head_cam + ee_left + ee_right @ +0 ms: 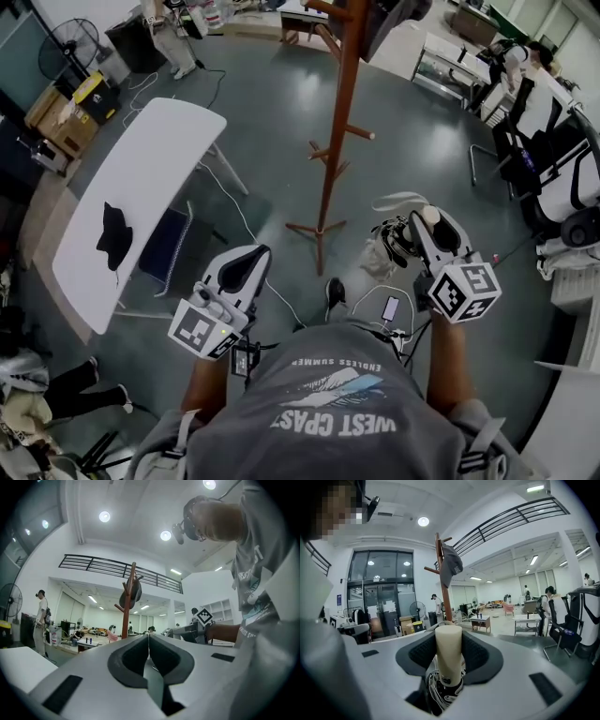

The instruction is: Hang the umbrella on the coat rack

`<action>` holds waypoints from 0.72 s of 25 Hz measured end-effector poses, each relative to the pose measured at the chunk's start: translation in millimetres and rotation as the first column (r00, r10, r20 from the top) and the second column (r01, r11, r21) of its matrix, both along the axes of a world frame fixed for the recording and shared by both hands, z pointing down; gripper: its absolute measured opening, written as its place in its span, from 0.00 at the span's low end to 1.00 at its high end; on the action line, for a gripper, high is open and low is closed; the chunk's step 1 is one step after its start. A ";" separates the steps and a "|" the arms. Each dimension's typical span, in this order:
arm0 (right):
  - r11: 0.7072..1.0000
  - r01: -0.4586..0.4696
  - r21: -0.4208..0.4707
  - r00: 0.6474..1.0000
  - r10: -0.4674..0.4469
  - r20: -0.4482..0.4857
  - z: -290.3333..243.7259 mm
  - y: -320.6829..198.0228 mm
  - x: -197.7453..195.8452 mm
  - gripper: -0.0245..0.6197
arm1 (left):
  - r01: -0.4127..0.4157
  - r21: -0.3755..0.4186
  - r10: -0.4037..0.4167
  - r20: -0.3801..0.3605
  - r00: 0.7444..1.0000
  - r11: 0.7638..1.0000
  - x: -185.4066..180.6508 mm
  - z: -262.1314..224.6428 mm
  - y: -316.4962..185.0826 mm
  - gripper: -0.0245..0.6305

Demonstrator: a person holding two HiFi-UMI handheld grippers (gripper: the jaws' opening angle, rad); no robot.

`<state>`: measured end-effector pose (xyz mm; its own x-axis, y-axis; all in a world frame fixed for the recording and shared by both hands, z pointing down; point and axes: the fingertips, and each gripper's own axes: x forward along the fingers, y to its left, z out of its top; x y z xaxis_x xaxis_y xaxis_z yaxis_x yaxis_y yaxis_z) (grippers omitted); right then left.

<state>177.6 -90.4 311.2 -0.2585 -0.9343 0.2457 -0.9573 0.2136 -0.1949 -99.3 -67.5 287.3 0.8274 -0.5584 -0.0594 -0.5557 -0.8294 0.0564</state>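
The brown wooden coat rack (336,131) stands on the grey floor ahead of me, pegs sticking out on both sides. A dark cap (452,564) hangs near its top. My right gripper (427,225) is shut on the umbrella's cream handle (448,654), which stands upright between the jaws. The folded black-and-white canopy (390,240) bunches below the gripper, right of the rack's base. My left gripper (246,268) is shut with nothing in it, held low on the left. In the left gripper view the rack (126,613) rises beyond the closed jaws.
A long white table (155,159) stands at the left with a black cloth-like item (114,236) on it and a blue chair (165,247) beside it. People, chairs and desks sit at the right (534,103). Cables trail across the floor.
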 end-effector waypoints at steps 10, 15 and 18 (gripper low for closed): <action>0.999 0.017 -0.036 1.000 -0.017 -0.008 33.2 -66.3 15.6 0.31 | 0.064 -0.050 -0.063 0.017 0.998 0.997 3.6 18.9 -27.8 0.07; 0.997 0.025 -0.068 1.000 -0.025 -0.006 53.6 -91.2 21.0 0.31 | 0.082 -0.070 -0.081 0.027 0.996 0.994 3.6 24.8 -35.6 0.07; 0.996 0.029 -0.087 0.999 -0.030 -0.011 69.4 -103.6 22.7 0.31 | 0.097 -0.084 -0.094 0.038 0.995 0.992 2.2 30.0 -37.5 0.07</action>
